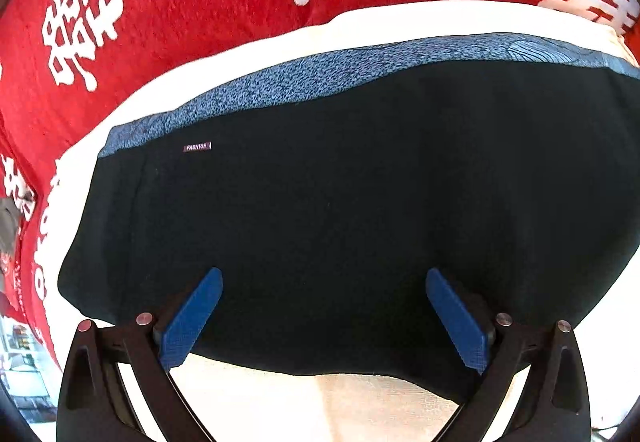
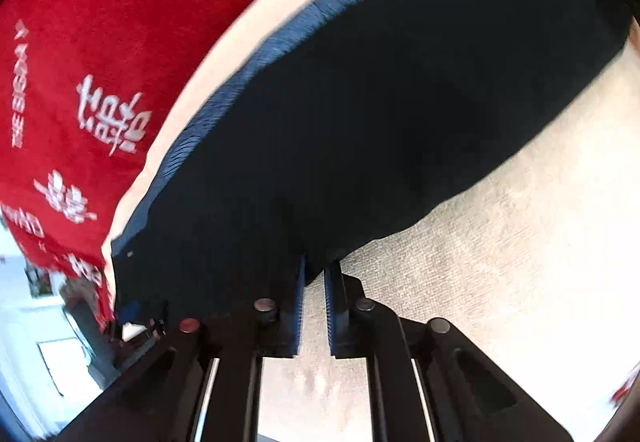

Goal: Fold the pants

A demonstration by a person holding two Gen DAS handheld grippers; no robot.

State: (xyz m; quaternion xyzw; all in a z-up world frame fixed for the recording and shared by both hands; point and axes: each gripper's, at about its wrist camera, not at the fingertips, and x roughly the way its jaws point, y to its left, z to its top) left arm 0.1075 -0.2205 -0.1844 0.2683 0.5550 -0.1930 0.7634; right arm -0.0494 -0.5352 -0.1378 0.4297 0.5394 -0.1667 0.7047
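Note:
Black pants (image 1: pixel 320 202) with a blue patterned waistband (image 1: pixel 320 70) lie folded on a cream cloth (image 1: pixel 248 50). A small label (image 1: pixel 197 147) sits just under the band at the left. My left gripper (image 1: pixel 324 278) hovers over the near part of the pants, jaws wide apart, nothing between its blue pads (image 1: pixel 192 322). In the right wrist view the pants (image 2: pixel 380 102) stretch up to the right, waistband (image 2: pixel 248 66) on the far side. My right gripper (image 2: pixel 320 270) has its fingers close together, with the near edge of the black fabric pinched at their tips.
A red blanket (image 1: pixel 180 2) with white characters lies beyond the cream cloth (image 2: pixel 500 242) and drops off at the left (image 2: pixel 80 42). Past that edge, room furniture shows at the lower left (image 2: pixel 60 354). The cream cloth reaches toward me, nearer than the pants.

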